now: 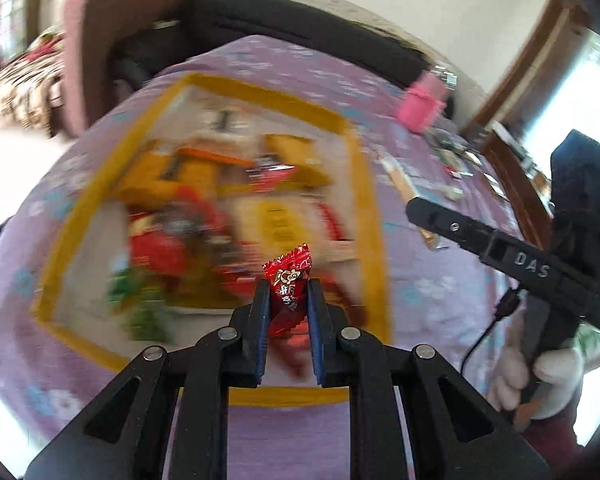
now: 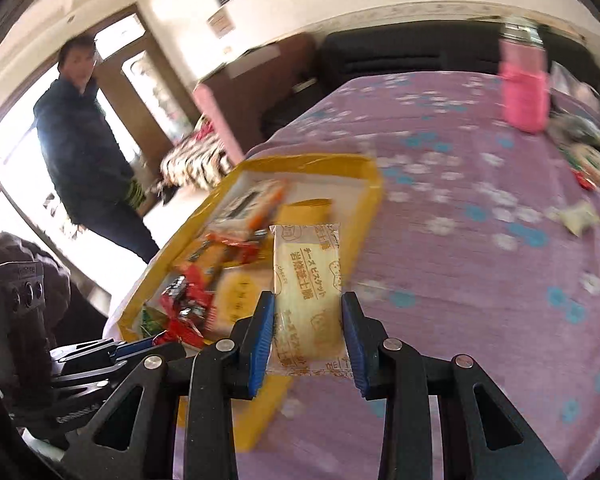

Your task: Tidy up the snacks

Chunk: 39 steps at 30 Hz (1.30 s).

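Heads up, both feeds are pretty smeared right now, so I can't read most of what's in the yellow tray [image 1: 362, 184]. From my left wrist cam it's just a mush of red, orange and green wrappers; I can't count them or tell brands. The right wrist cam is a bit kinder: I can make out red packets [image 2: 182, 304], an orange-and-white pack [image 2: 252, 204] toward the far end and a couple of yellowish packs, all lying loose inside the tray on the purple flowered counter [image 2: 480, 280].

What I can see sharp: my left claw [image 1: 288, 294] is clamped on a small red candy [image 1: 289, 280], which sticks up between the blue pads, above the near part of the tray. My right claw [image 2: 308, 320] is gripping a pale cheese biscuit pack [image 2: 306, 280] by its long sides, held over the tray's right edge, its near end cut off behind the pads.

In the left cam, the right claw's body shows at the right edge, pointing down and left, with a white-gloved hand [image 1: 540, 376] wrapped around its handle. A pink container [image 2: 526, 88] stands at the far right of the counter, with some small bits near it that are too blurry to name. A person in a dark jacket [image 2: 80, 140] stands off to the left.
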Tool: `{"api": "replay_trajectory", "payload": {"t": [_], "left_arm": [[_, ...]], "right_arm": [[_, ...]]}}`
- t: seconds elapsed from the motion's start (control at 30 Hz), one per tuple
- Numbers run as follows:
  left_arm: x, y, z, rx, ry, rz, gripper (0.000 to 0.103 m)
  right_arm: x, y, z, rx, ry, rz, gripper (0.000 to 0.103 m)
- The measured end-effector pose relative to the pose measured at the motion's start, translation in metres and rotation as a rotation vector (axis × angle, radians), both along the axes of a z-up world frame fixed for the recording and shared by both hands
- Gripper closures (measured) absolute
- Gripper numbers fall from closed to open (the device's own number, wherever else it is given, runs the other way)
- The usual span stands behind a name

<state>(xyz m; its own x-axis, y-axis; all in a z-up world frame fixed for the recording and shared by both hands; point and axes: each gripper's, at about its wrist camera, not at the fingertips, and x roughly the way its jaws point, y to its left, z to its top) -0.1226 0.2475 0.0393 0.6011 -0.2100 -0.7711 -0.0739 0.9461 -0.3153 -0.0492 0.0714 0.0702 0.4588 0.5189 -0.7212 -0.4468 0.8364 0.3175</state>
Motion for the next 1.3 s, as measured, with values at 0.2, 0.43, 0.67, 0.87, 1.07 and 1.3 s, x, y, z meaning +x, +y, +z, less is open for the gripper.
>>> {"api": "replay_trajectory", "payload": {"t": [0.2,0.43,0.67,0.87,1.07,1.3], "left_arm": [[0.004,0.013,-0.02,0.046,0.017,0.042,0.088],[0.004,0.008,-0.027,0.085,0.039,0.056,0.077],[-0.007,-0.013,-0.016,0.174,0.019,0.066,0.056],[-0.026,-0.051,0.0,0.211,-0.032,0.005,0.051],[-0.037,-0.103,0.003,0.229,-0.049,-0.095,0.044],[-0.046,-0.144,-0.003,0.269,-0.042,-0.15,0.043]], "right_arm": [[0.018,0.063,-0.024,-0.11,0.026,0.04,0.069],[0.029,0.084,-0.041,-0.187,0.022,0.035,0.06],[-0.008,0.041,-0.009,-0.108,-0.07,-0.025,0.042],[-0.046,-0.021,-0.007,-0.11,-0.099,-0.125,0.039],[-0.078,-0.066,-0.023,-0.208,-0.072,-0.205,0.038],[-0.098,-0.101,-0.044,-0.195,0.002,-0.259,0.036]]}}
